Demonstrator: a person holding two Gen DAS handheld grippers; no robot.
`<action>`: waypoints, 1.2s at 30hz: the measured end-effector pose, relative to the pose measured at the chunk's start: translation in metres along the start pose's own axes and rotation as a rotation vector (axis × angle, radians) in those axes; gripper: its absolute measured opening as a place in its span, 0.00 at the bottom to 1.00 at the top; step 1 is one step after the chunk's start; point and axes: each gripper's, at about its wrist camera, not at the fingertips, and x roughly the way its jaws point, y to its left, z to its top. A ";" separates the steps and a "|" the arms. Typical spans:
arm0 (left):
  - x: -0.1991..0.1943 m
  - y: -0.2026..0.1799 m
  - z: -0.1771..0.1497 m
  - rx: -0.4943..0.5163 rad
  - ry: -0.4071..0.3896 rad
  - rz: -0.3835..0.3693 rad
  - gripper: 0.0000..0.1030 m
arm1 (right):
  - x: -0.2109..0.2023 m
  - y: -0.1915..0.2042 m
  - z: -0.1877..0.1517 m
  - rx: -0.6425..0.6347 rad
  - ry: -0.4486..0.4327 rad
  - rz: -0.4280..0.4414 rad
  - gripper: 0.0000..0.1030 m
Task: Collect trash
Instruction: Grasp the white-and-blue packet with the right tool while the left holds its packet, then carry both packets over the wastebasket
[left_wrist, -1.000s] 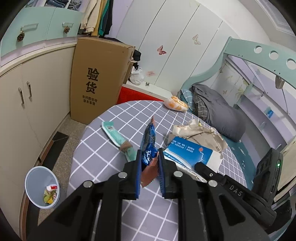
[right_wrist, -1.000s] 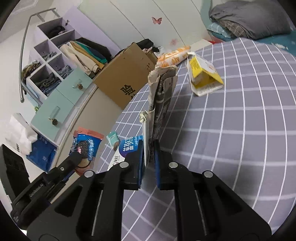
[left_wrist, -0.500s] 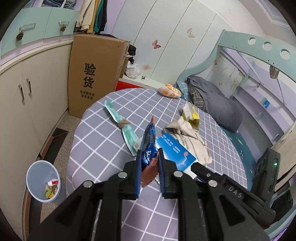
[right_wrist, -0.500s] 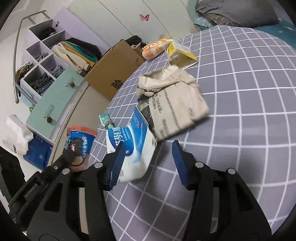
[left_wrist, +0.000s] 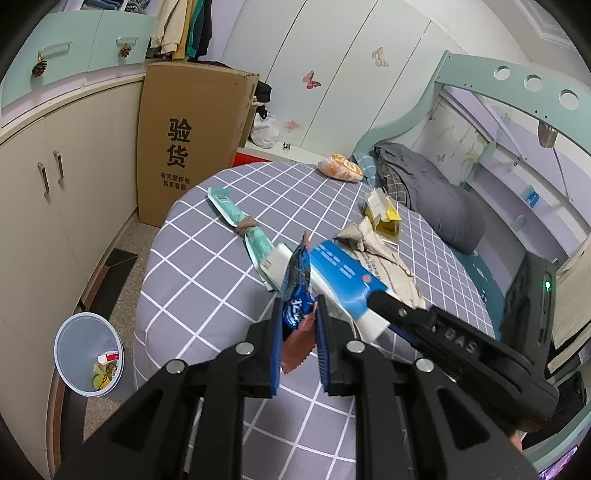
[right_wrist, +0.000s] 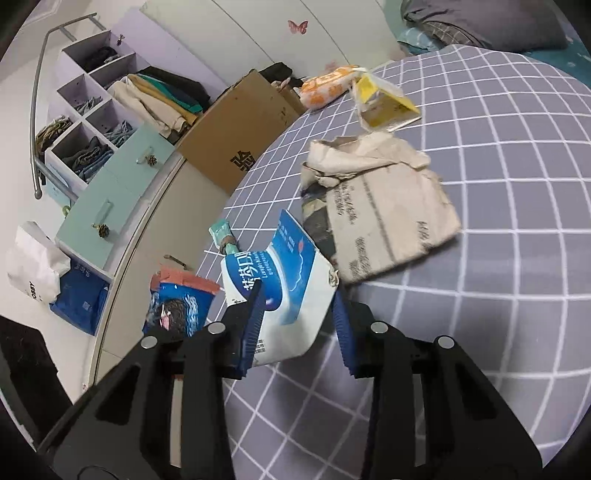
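Note:
My left gripper (left_wrist: 298, 325) is shut on a blue and red cookie wrapper (left_wrist: 295, 291), held above the grey checked bed (left_wrist: 207, 266); the wrapper also shows in the right wrist view (right_wrist: 181, 302). My right gripper (right_wrist: 299, 317) is open, its jaws on either side of a blue and white pouch (right_wrist: 280, 291) lying on the bed; the pouch also shows in the left wrist view (left_wrist: 343, 277). A crumpled newspaper (right_wrist: 380, 206) lies just beyond the pouch. A yellow carton (right_wrist: 384, 107), an orange snack bag (right_wrist: 325, 88) and a teal wrapper (left_wrist: 240, 221) lie further off.
A pale blue trash bin (left_wrist: 88, 354) with some scraps stands on the floor at the left, beside the bed. A tall cardboard box (left_wrist: 188, 140) and beige cabinets (left_wrist: 51, 192) line the left side. A grey blanket (left_wrist: 428, 192) lies at the bed's far end.
My right gripper has opened and dropped the newspaper, which now lies flat on the bed. It has drawn back to the blue and white pouch. My left gripper has kept hold of the cookie wrapper.

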 end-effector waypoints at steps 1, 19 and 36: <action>0.000 0.001 0.000 0.000 0.000 0.002 0.15 | 0.003 0.000 0.001 -0.002 0.000 0.004 0.35; 0.003 0.023 0.004 -0.054 -0.002 0.002 0.15 | 0.009 0.019 0.007 -0.067 -0.045 0.089 0.03; -0.074 0.097 0.027 -0.188 -0.178 0.007 0.15 | -0.015 0.115 -0.001 -0.236 -0.104 0.242 0.03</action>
